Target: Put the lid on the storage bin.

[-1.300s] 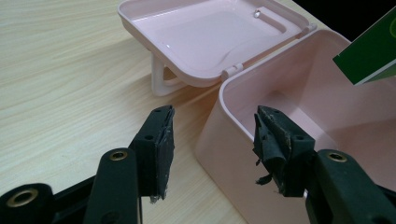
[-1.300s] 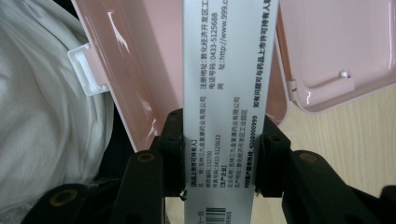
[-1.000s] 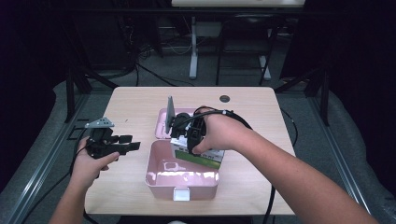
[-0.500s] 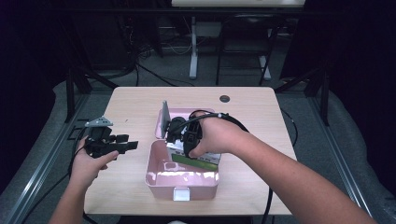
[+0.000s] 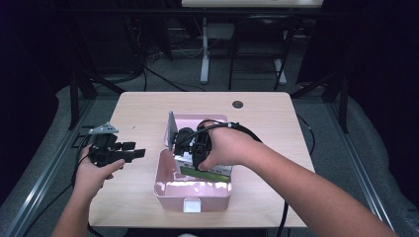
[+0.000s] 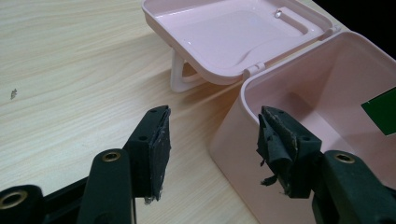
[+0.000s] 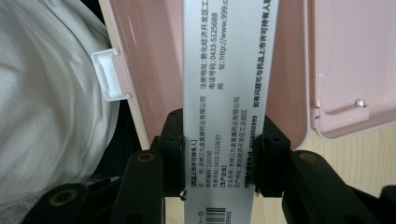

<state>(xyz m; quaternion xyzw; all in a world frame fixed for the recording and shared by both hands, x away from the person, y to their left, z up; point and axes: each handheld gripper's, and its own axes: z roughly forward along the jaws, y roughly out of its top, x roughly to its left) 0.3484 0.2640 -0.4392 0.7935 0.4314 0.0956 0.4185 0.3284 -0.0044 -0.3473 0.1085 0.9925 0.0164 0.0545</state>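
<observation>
1. The right gripper (image 5: 190,148) hung over the open pink box (image 5: 165,185) near the middle of the table (image 5: 267,118); its jaws were clamped on a white carton (image 7: 229,107), one pad pressed flat to each long side; the carton ran straight out ahead of the fingertips, its printed face with small text and a barcode turned toward the gripper's camera.
2. In the high view the carton (image 5: 205,170) showed a green strip along its lower edge and sat partly down inside the box, below the right hand (image 5: 225,148).
3. In the right gripper view the box wall (image 7: 140,60) lay just beyond and to either side of the fingertips; a white latch (image 7: 109,74) stood on the rim off to the left of the left-hand jaw; the lid (image 7: 350,65) lay open and flat to the right of the right-hand jaw.
4. The left gripper (image 5: 129,152) hovered above the table, apart from the box; its jaws stood wide apart with nothing between them.
5. In the left gripper view the near corner of the box (image 6: 243,140) sat just ahead of the gap between the fingers, closer to the frayed right pad (image 6: 275,140); the lid (image 6: 224,32) lay farther ahead; bare wood lay under the left pad (image 6: 156,149).
</observation>
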